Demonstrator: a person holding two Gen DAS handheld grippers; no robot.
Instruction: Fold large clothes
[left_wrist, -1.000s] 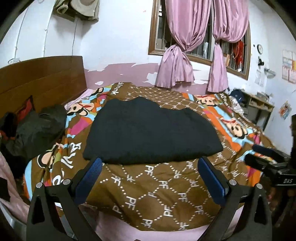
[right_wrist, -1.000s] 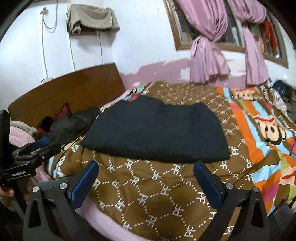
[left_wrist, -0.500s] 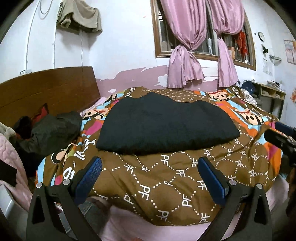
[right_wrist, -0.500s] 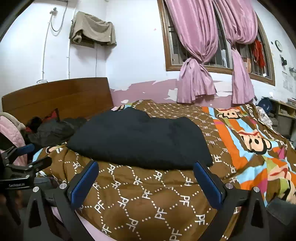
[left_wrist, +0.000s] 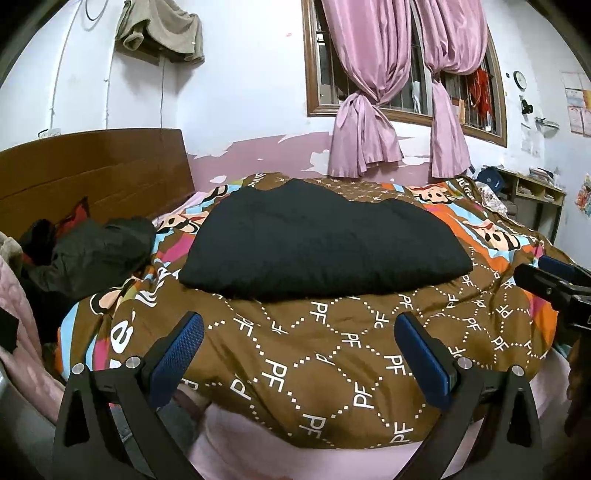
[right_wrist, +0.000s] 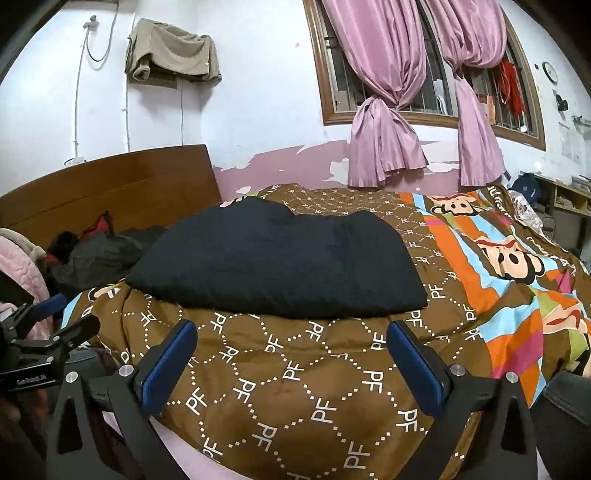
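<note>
Left wrist view: one black folded knit garment (left_wrist: 325, 240) lies flat on a bed, resting on one brown quilted bedspread printed with white "PF" letters and cartoon monkey faces (left_wrist: 332, 354). The left gripper (left_wrist: 299, 350) hangs near the bed's front edge, its two blue-padded fingers (left_wrist: 177, 354) spread wide apart, holding nothing and not touching the garment. At the right edge, the right gripper (left_wrist: 554, 280) shows partly; from here its jaws cannot be judged.

Right wrist view: the same black garment (right_wrist: 280, 258) sits in the middle of the bedspread (right_wrist: 295, 387). The right gripper (right_wrist: 291, 358) hovers near the front of the bed with its two blue pads (right_wrist: 413, 373) far apart and empty. At the left edge, the left gripper (right_wrist: 48, 332) appears from the side.

Behind the bed stands one wooden headboard (right_wrist: 110, 184). One pile of dark clothes (right_wrist: 99, 254) lies at the head of the bed, left of the garment. Two pink curtains, each tied in the middle (right_wrist: 384, 110), hang at one wood-framed barred window (right_wrist: 436, 96). One beige cloth (right_wrist: 170, 48) hangs high on the white wall.
</note>
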